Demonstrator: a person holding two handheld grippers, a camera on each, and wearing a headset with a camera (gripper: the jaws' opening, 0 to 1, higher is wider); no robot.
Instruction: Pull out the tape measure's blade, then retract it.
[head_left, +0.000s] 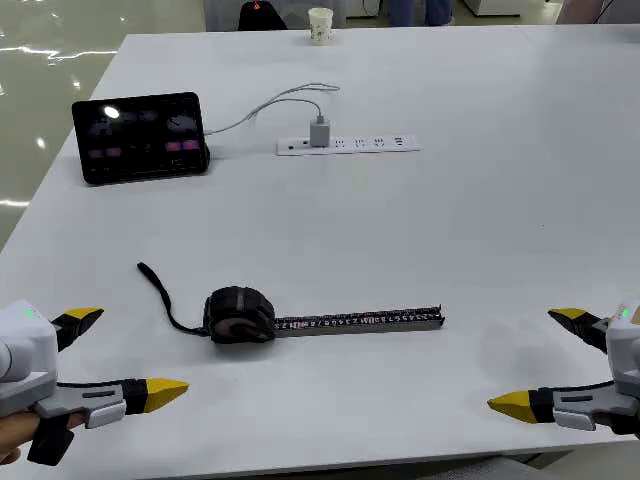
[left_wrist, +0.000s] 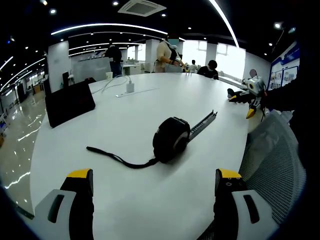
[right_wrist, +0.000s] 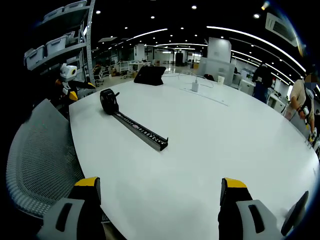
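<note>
The left claw (head_left: 143, 350) is released, its yellow-tipped jaws spread wide. It hovers at the near left edge of the tabletop (head_left: 480, 230). The right claw (head_left: 520, 358) is likewise released, jaws apart, at the near right edge.

The tape measure (head_left: 240, 314) lies on the tabletop between them, nearer the left claw. Its blade (head_left: 360, 320) is extended from the black case to the right and lies along the surface. The blade's end hook (head_left: 440, 317) points toward the right claw and is well apart from it. A black wrist strap (head_left: 160, 292) trails from the case to the far left. Bare tabletop separates each claw from the tape measure.

At the far left a tablet (head_left: 140, 137) stands propped up with its screen lit. Right of it lies a white power strip (head_left: 350, 145) with a charger (head_left: 319, 131) plugged in. A white cable (head_left: 265, 105) runs from the charger toward the tablet. A paper cup (head_left: 320, 25) stands at the far edge. In the right gripper view, a mesh chair back (right_wrist: 35, 165) sits at the near edge.
</note>
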